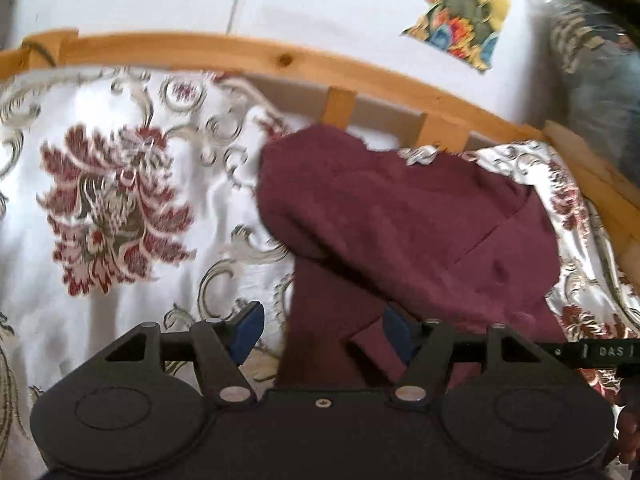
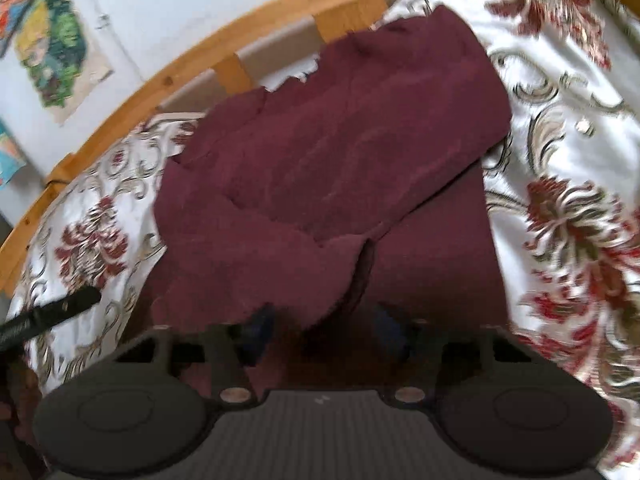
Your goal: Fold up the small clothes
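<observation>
A maroon garment (image 1: 404, 220) lies partly folded on a white bedspread with red floral print (image 1: 120, 208). My left gripper (image 1: 322, 332) is open, its blue pads (image 1: 248, 330) set wide apart, with the garment's near left edge lying between them. In the right wrist view the same garment (image 2: 332, 152) fills the middle, folded over itself. My right gripper (image 2: 324, 330) is open, and cloth drapes over its dark fingertips (image 2: 260, 324). The left gripper's black bar (image 2: 44, 318) shows at the left.
A wooden bed rail (image 1: 248, 54) with slats runs along the far side, with a white wall and colourful posters (image 1: 460, 8) behind. Bedspread (image 2: 568, 200) spreads to the right of the garment. A person in jeans (image 1: 600, 92) is at the far right.
</observation>
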